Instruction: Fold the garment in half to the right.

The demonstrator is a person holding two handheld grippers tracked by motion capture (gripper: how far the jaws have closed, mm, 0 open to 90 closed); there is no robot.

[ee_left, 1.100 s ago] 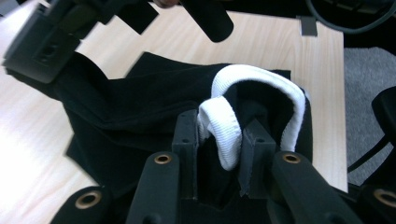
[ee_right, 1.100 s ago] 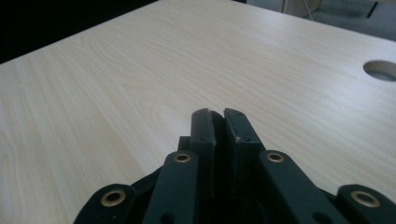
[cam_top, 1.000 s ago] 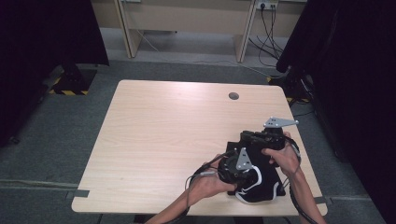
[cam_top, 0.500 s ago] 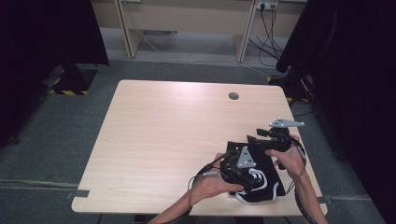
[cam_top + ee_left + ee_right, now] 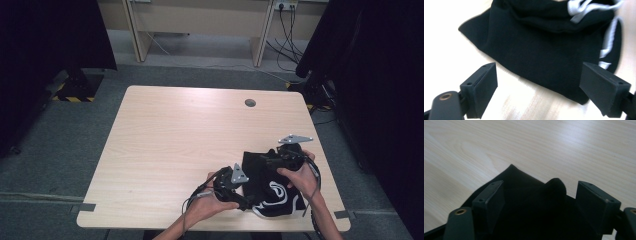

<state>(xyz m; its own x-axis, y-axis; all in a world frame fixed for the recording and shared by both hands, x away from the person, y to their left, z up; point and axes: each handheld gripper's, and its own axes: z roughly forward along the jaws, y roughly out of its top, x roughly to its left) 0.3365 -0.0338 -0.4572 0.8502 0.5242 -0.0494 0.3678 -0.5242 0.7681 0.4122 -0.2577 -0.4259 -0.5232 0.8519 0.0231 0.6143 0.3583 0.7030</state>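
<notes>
A light wooden table with a pale grain top (image 5: 170, 145) stands on a grey carpet floor (image 5: 55, 165), and it has a small round dark cable hole (image 5: 250, 103) near its far edge. Behind it, at the far wall, I see the beige legs of another desk (image 5: 260, 35) and some black cables (image 5: 290, 25) that hang from a wall socket. Dark curtains (image 5: 45, 35) close the room at the left and at the right.

A crumpled black cloth with white stripes (image 5: 270, 185) lies on the near right corner of the table, close to the near edge. The left gripper (image 5: 239, 199) is at the left near edge of the cloth, and in the left gripper view its jaws stand wide apart over the cloth (image 5: 544, 50), holding nothing. The right gripper (image 5: 280, 159) is at the far side of the cloth; its jaws are also apart, with a raised fold of the cloth (image 5: 554, 187) between them, not pressed by them. A person's hand (image 5: 207, 207) holds each gripper from the near side.
</notes>
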